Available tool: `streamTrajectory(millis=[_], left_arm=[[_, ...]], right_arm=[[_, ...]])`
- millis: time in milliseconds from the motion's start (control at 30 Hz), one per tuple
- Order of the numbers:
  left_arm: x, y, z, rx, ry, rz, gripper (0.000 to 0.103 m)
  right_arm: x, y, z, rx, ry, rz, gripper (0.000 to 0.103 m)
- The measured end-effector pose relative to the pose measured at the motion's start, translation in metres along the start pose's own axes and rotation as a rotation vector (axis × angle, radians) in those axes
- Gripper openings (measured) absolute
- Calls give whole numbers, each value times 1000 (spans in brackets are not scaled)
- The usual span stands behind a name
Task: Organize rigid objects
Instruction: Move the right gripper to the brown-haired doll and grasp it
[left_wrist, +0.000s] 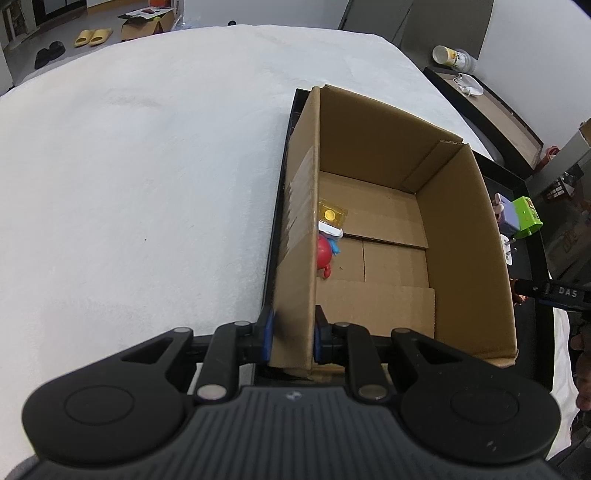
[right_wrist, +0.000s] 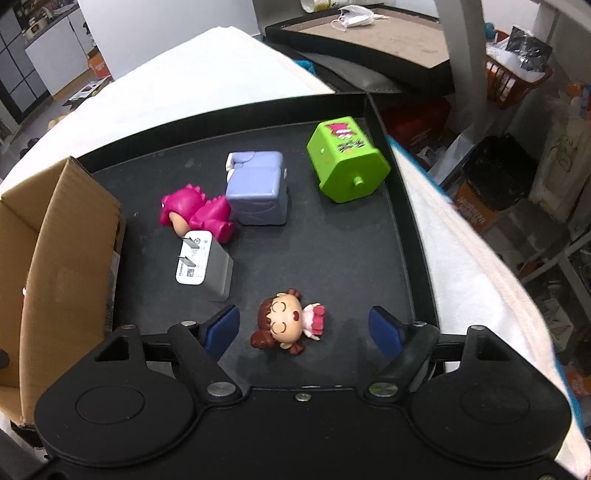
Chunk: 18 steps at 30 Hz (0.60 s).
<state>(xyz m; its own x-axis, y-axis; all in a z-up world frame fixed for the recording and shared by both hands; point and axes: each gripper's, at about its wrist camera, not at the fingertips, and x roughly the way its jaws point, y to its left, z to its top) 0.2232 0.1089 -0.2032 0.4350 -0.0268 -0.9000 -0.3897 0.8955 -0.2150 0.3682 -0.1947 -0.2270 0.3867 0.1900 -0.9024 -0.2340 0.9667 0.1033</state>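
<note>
My left gripper (left_wrist: 293, 326) is shut on the left wall of an open cardboard box (left_wrist: 465, 236). Inside the box lie a red figurine (left_wrist: 324, 253) and a yellow packet (left_wrist: 331, 214) against that wall. My right gripper (right_wrist: 304, 328) is open, low over a black tray (right_wrist: 332, 251). A brown-haired doll in a pink dress (right_wrist: 286, 325) lies between its fingers, untouched. Further off on the tray lie a white charger plug (right_wrist: 205, 267), a magenta dinosaur figurine (right_wrist: 197, 214), a lavender block toy (right_wrist: 258, 192) and a green box toy (right_wrist: 345, 160). The cardboard box shows in the right wrist view (right_wrist: 55, 258) at left.
The tray rests on a white padded surface (left_wrist: 129, 166). A dark side table (right_wrist: 369, 40) with a mask and a cup stands behind. Cluttered shelves and bags (right_wrist: 517, 166) lie to the right. The green toy also shows past the box in the left wrist view (left_wrist: 526, 218).
</note>
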Motion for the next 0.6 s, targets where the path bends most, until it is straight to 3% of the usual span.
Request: streamTrajectory(millis=[200,300,367,400,600], left_arm=[[0,-5,-1,5,10,26,19],[0,-7,0,-3,11,35,19],[-1,-9,-1,-4,7,36,19],[-2,-9,-1,-1,4,34,19],[-3,-8,-1,8,5,41,19]], right_arm=[[13,6,-2,-37,3,-4,75],[18,9,-3,-59,15,-6,67],[20,11,-6,-88,18,-9,50],[21,13,-7,-99,23,-8,47],[14,13,-10,-82,12,17,45]])
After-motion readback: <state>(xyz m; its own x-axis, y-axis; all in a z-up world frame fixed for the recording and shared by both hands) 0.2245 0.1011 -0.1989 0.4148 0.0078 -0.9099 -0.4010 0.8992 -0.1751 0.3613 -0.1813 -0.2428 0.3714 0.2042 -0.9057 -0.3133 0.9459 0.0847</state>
